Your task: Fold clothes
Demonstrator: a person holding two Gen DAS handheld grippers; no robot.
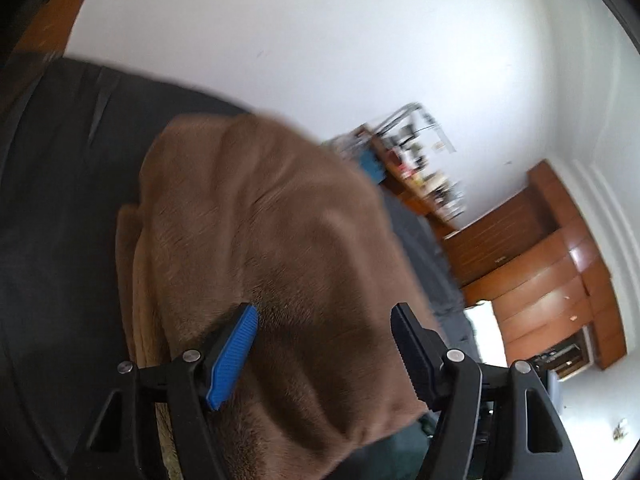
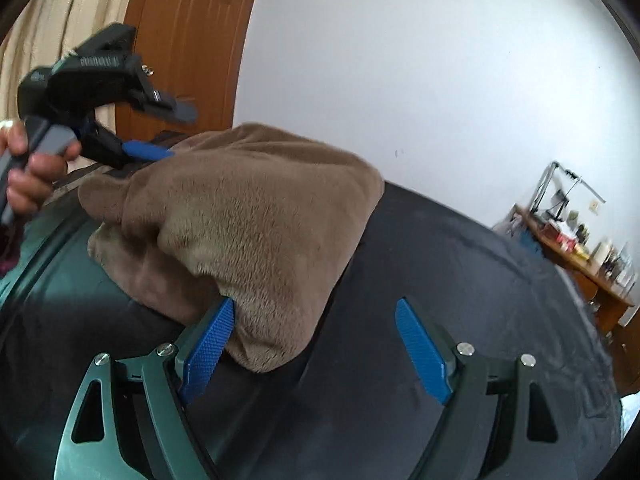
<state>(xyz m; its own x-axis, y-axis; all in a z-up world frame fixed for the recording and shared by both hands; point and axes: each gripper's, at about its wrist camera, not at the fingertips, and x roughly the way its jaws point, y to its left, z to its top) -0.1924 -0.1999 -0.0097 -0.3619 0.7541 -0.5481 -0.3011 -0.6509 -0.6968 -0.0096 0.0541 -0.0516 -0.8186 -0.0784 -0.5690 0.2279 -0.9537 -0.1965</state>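
So on the left a hand (image 2: 28,176) holds the left gripper (image 2: 172,136), jaws apart, gripping nothing, right at the far edge of the brown fleece garment (image 2: 248,216). That's bunched up on the dark bed cover (image 2: 460,280). Right gripper (image 2: 316,352) gapes too, one pad (image 2: 208,348) brushing the fleece's near corner.
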